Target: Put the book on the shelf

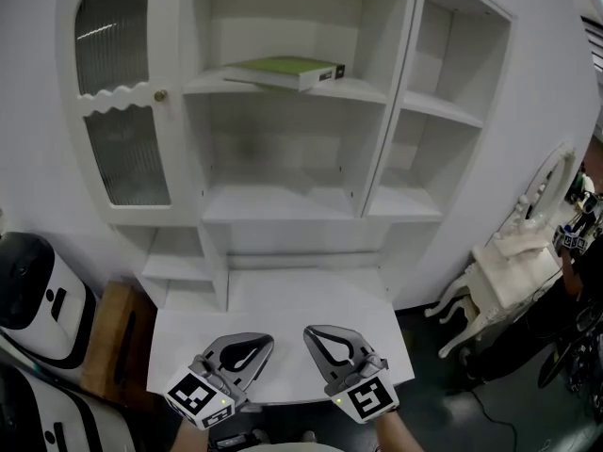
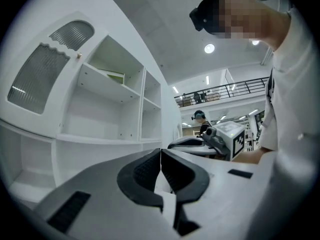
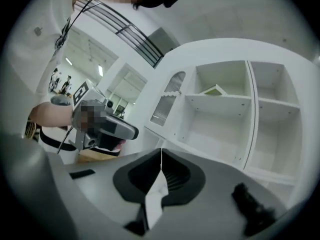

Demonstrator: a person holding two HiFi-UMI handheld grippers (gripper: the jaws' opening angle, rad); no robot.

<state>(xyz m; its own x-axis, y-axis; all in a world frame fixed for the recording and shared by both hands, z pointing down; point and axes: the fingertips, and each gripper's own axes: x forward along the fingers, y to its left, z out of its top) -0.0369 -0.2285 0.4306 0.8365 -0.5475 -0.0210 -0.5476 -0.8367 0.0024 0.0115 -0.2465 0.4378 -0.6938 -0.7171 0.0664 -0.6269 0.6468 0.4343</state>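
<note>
— Down at the near edge of the white desk [image 1: 311,299], what are the tongs doing?
— Both are clenched and empty. The left gripper [image 1: 252,345] and right gripper [image 1: 325,342] sit side by side, apart (each one's own view shows its jaws meeting).
— And the book?
— Farther up, the green book [image 1: 287,71] lies flat on the upper shelf [image 1: 363,90] of the cabinet's middle bay, near the front edge.
</note>
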